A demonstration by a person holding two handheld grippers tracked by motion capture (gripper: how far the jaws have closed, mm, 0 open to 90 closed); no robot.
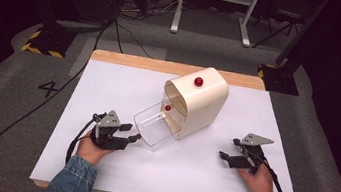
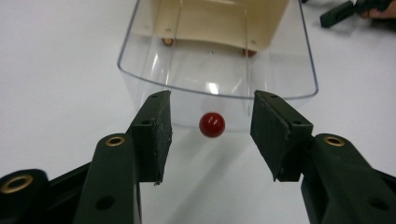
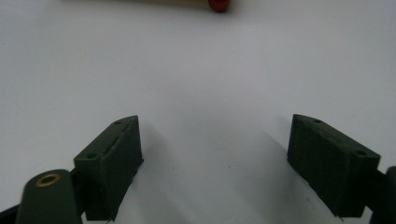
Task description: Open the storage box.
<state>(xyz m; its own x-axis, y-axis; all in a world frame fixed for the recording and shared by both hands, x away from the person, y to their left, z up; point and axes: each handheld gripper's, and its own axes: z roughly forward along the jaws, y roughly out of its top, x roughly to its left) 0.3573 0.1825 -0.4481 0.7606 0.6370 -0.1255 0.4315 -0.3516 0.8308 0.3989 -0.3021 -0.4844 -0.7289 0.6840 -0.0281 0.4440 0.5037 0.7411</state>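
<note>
A cream box (image 1: 200,103) with a red knob (image 1: 198,82) sits on the white table (image 1: 124,89), its clear drawer (image 1: 154,124) pulled out. The left gripper (image 1: 133,138) rests just beside the drawer's front. The right gripper (image 1: 223,156) lies well apart.

The drawer (image 2: 219,60) is clear, glossy plastic with a shiny red knob (image 2: 212,124). The housing (image 1: 203,103) looks like smooth cream plastic. The desk (image 1: 125,77) has a matt white sheet over a bare wood edge. The left hand-held gripper (image 2: 211,135) has matt black, slightly grainy pads (image 2: 156,135) and brass-coloured eyelets. The sleeves (image 1: 70,180) are denim.
</note>
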